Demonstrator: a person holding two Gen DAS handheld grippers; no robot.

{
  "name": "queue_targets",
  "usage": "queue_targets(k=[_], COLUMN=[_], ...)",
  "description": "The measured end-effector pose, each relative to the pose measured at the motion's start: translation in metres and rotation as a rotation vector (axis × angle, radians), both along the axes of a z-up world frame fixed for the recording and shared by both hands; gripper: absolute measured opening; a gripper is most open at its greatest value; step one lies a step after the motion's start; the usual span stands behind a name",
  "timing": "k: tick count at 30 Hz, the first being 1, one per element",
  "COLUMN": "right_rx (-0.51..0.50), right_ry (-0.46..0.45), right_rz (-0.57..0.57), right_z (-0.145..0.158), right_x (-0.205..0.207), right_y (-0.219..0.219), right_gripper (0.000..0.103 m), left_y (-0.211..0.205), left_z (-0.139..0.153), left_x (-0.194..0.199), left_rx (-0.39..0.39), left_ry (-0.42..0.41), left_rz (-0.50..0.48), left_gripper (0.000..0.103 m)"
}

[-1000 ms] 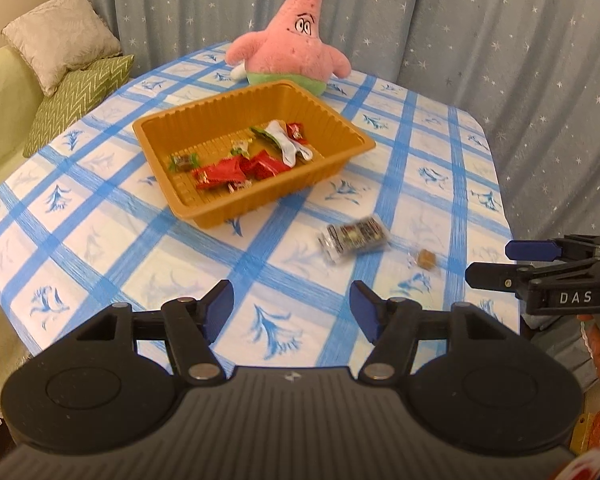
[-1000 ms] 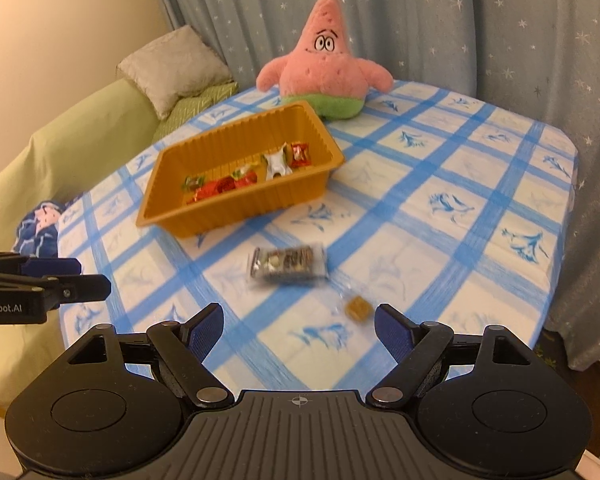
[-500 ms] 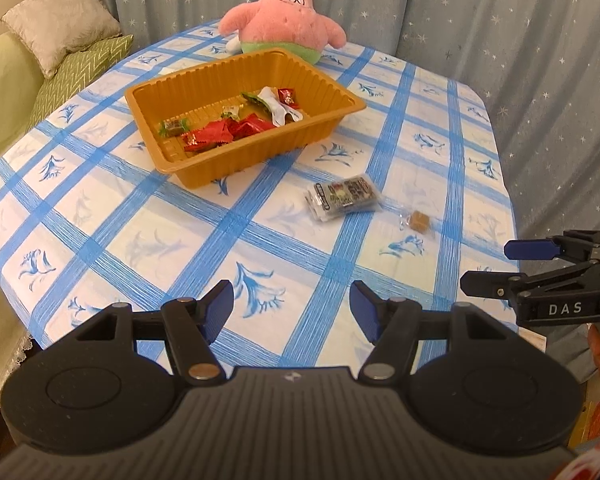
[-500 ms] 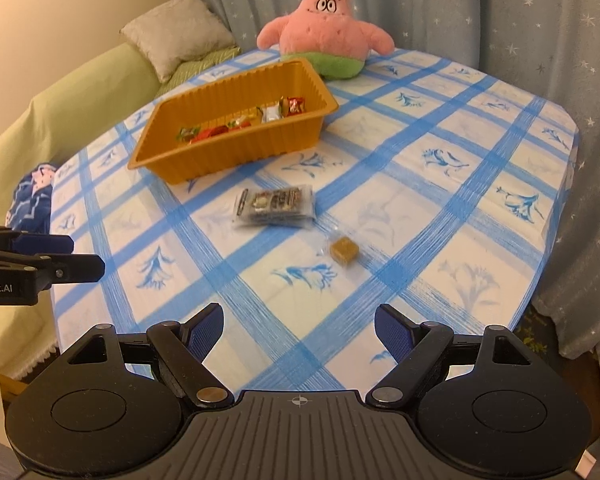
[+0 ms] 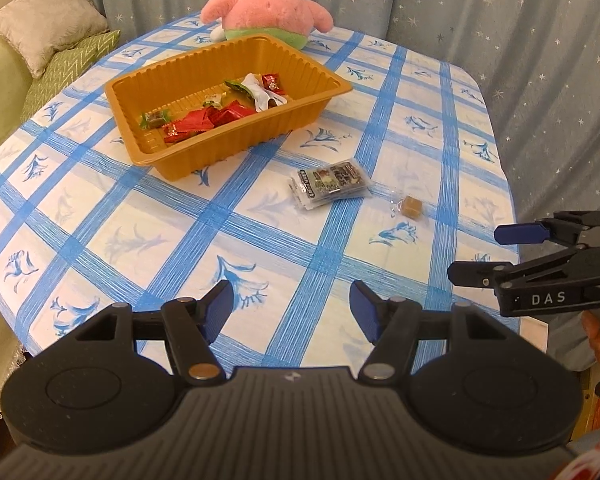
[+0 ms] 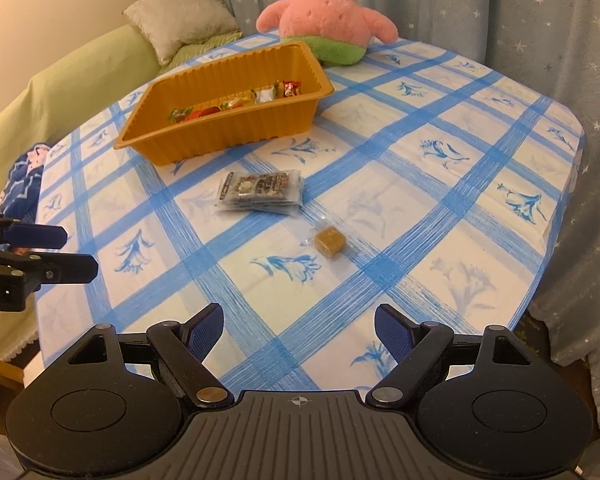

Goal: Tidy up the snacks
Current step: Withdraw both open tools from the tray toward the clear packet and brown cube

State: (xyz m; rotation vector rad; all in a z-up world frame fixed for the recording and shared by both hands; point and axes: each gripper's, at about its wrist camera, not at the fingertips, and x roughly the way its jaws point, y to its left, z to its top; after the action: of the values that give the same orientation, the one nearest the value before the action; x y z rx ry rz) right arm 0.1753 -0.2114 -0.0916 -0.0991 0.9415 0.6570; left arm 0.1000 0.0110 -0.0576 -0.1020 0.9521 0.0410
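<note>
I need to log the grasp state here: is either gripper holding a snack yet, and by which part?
Nothing is held. The left gripper and right gripper are both open over the tablecloth.

ribbed glossy plastic tray (image 5: 236,152), crinkly shiny snack packet (image 5: 330,184), plush toy (image 5: 266,8).

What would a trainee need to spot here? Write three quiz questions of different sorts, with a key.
1. True or false: the left gripper holds a snack.
2. Which snack outside the tray lies nearer to it? A) the packet B) the cube
3. Fill in: behind the tray sits a pink ____.

Key: 1. False; both it and the right gripper are open and empty. 2. A. 3. Plush.
</note>
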Motion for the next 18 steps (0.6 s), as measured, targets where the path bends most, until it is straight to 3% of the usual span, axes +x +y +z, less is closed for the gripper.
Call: queue_targets(k=[18], right_rx=[-0.020], right_ry=[-0.078], right_rz=[0.044], right_z=[-0.022], right_x=[0.026], right_y=[-0.004], right_gripper=[0.082], left_y=[-0.003], left_z=[-0.024], left_x=[0.024], left_rx=[0.008], left_ry=[0.032], left_rz=[-0.035], left_gripper=[0.061])
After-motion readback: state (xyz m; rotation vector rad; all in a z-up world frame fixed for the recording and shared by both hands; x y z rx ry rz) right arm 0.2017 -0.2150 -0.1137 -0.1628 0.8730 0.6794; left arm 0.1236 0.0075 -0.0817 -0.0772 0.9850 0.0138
